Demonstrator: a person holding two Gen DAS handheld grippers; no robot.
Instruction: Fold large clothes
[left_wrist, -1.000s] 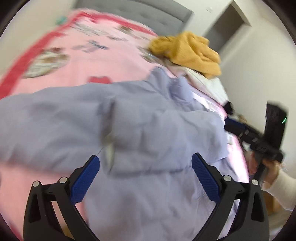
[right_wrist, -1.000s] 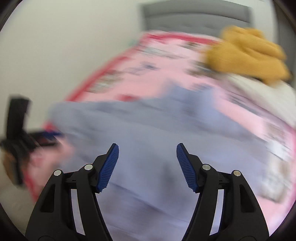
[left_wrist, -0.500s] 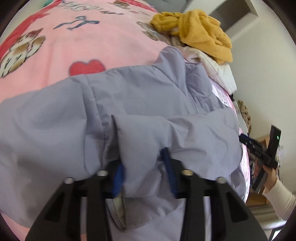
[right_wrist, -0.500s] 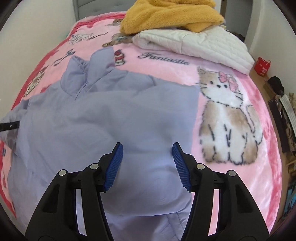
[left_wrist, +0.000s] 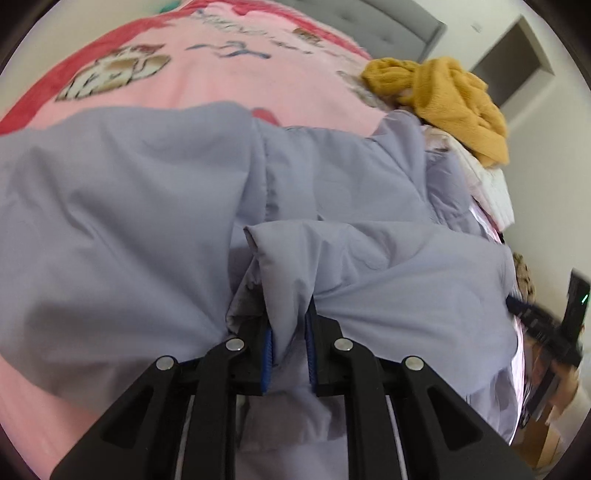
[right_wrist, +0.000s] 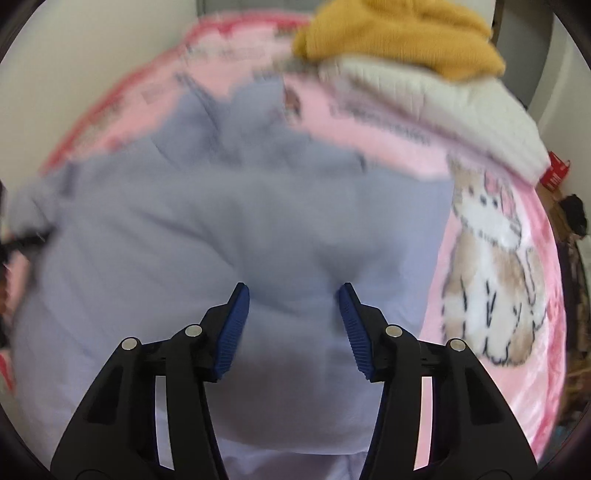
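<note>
A lavender padded jacket (left_wrist: 129, 221) lies spread on the pink blanket (left_wrist: 240, 81). My left gripper (left_wrist: 288, 314) is closing, and its blue pads pinch a raised fold of the jacket's edge. In the right wrist view the jacket (right_wrist: 221, 221) fills the middle, blurred. My right gripper (right_wrist: 293, 295) points down onto it with its jaws closing. A bulge of jacket cloth sits between the pads, which still stand apart. The right gripper (left_wrist: 546, 325) also shows at the right edge of the left wrist view, held by a hand in a white sleeve.
A mustard-yellow garment (right_wrist: 399, 33) lies on a white quilted one (right_wrist: 461, 110) at the far end of the bed, by the grey headboard (left_wrist: 388, 22). A cat picture (right_wrist: 491, 266) marks the blanket right of the jacket. A red bag (right_wrist: 556, 171) and dark things stand on the floor beyond.
My left gripper came down from wide open and closed on a fold of the jacket. My right gripper sank closer to the jacket and its jaws narrowed a little.
</note>
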